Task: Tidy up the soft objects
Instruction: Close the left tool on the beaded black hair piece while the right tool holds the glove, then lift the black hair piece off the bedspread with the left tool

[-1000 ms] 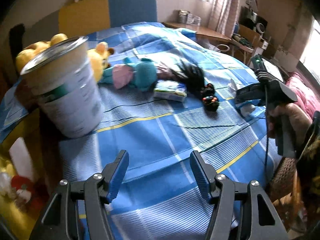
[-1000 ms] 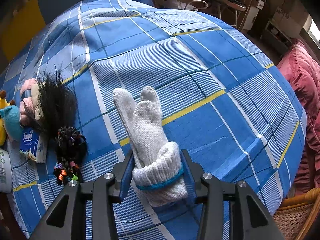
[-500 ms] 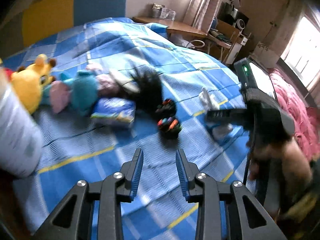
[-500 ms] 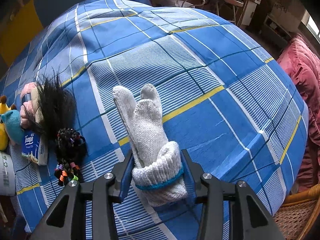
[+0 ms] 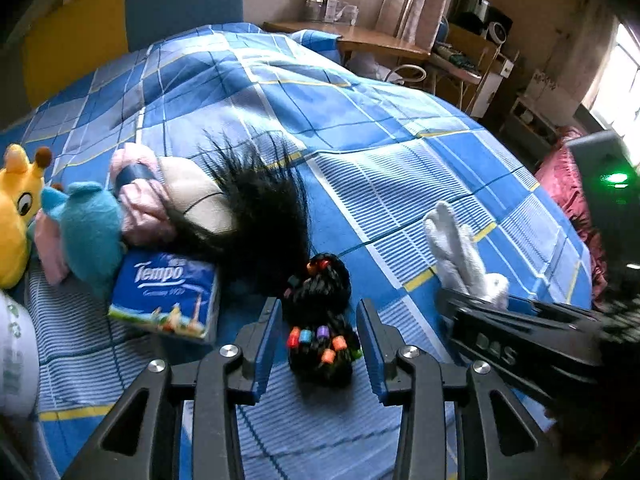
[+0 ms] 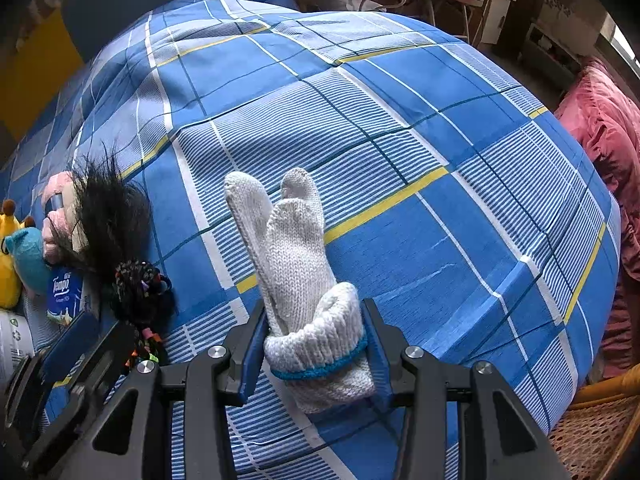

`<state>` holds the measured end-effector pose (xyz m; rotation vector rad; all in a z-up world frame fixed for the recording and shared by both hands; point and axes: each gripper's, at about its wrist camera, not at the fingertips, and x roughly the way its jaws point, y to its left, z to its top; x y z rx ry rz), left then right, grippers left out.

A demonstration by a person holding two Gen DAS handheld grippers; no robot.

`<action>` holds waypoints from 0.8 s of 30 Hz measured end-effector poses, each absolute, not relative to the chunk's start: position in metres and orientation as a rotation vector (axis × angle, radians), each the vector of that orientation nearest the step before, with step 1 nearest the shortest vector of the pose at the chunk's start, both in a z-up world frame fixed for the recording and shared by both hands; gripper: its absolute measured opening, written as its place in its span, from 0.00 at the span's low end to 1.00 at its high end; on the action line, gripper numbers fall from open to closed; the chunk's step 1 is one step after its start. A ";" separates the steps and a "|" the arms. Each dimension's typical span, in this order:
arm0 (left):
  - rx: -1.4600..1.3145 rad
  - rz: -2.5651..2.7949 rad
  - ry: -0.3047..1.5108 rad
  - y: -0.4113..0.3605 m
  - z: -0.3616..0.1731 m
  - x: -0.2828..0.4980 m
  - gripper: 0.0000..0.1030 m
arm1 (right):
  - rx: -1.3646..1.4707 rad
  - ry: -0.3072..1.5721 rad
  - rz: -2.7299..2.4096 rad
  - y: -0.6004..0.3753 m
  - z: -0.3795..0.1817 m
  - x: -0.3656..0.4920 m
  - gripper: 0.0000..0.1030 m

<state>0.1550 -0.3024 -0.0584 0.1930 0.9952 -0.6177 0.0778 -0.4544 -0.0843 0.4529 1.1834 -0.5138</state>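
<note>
A black bundle of hair ties with coloured beads (image 5: 320,320) lies on the blue plaid bedspread (image 5: 360,140). My left gripper (image 5: 320,344) is open, one finger on each side of the bundle. My right gripper (image 6: 314,344) is shut on the cuff of a white knitted glove (image 6: 296,264), whose fingers point away over the bed. The glove (image 5: 460,256) and the right gripper also show in the left wrist view. A black-haired doll (image 5: 224,208), a teal plush (image 5: 88,228) and a yellow plush (image 5: 16,216) lie at the left.
A blue Tempo tissue pack (image 5: 168,296) lies just left of the hair ties. A white can (image 5: 16,360) stands at the far left. A desk (image 5: 360,40) and a pink quilt (image 6: 600,128) lie beyond the bed. A wicker chair (image 6: 592,432) is at the lower right.
My left gripper swung right and forward, away from the white can, down to the hair-tie bundle, with its jaws narrowing then spreading around it. My right gripper has kept hold of the glove.
</note>
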 end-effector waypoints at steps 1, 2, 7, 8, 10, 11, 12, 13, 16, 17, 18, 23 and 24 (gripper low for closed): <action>0.201 -0.610 0.995 -0.304 -0.061 0.156 0.38 | 0.459 1.182 -0.513 -0.455 -0.084 0.077 0.44; 0.203 -0.606 0.999 -0.305 -0.063 0.158 0.38 | 0.462 1.182 -0.513 -0.455 -0.084 0.077 0.44; 0.233 -0.591 1.004 -0.313 -0.075 0.163 0.38 | 0.452 1.184 -0.516 -0.454 -0.085 0.078 0.44; 0.245 -0.582 1.000 -0.315 -0.077 0.164 0.38 | 0.448 1.185 -0.518 -0.454 -0.084 0.078 0.44; 0.255 -0.585 1.006 -0.318 -0.081 0.166 0.35 | 0.444 1.185 -0.518 -0.453 -0.085 0.079 0.44; 0.264 -0.595 1.005 -0.319 -0.082 0.166 0.33 | 0.441 1.186 -0.518 -0.452 -0.085 0.079 0.44; 0.272 -0.602 0.996 -0.318 -0.082 0.164 0.31 | 0.438 1.186 -0.516 -0.452 -0.085 0.079 0.44; 0.276 -0.610 0.986 -0.316 -0.081 0.162 0.30 | 0.434 1.187 -0.515 -0.451 -0.085 0.079 0.44; 0.259 -0.638 0.980 -0.302 -0.080 0.153 0.29 | 0.424 1.193 -0.511 -0.450 -0.086 0.080 0.44; 0.257 -0.643 0.980 -0.297 -0.079 0.149 0.29 | 0.422 1.193 -0.511 -0.449 -0.086 0.080 0.44; 0.255 -0.652 0.978 -0.288 -0.078 0.143 0.29 | 0.418 1.195 -0.510 -0.449 -0.087 0.081 0.44; 0.250 -0.678 0.963 -0.245 -0.072 0.114 0.29 | 0.402 1.207 -0.509 -0.445 -0.090 0.084 0.44; 0.248 -0.676 0.961 -0.236 -0.072 0.108 0.29 | 0.398 1.214 -0.509 -0.444 -0.090 0.085 0.44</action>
